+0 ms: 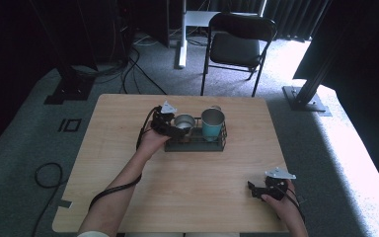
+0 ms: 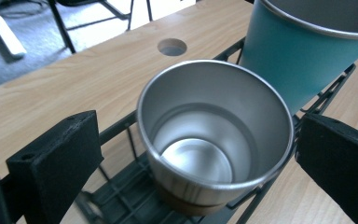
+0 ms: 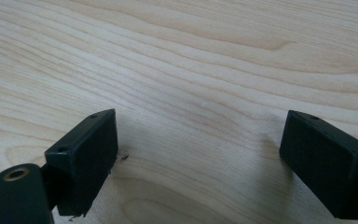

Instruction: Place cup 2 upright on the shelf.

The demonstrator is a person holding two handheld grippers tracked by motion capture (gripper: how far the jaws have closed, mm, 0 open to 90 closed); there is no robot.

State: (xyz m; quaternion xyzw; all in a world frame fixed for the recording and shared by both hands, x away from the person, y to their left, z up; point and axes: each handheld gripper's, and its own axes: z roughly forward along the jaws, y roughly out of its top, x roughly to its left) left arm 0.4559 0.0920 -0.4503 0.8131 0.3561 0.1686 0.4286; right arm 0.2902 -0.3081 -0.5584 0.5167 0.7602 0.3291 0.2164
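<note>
Two cups stand in a black wire rack (image 1: 212, 146) on the pale wood tabletop (image 1: 177, 187). The left gripper (image 1: 170, 126) spreads wide around the steel cup (image 2: 214, 135), pads clear of it, beside the teal cup (image 1: 212, 124). The right gripper (image 1: 264, 190) gapes over bare wood. Behind stand grey carpet and a folding chair (image 1: 237, 44).

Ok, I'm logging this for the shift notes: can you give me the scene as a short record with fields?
surface: wooden table
rack: black wire rack on the table
steel cup: steel cup upright in the rack, empty
teal cup: teal cup upright in the rack beside it
left tongs: left tongs open around the steel cup, pads apart from it
right tongs: right tongs open over bare wood, holding nothing
</note>
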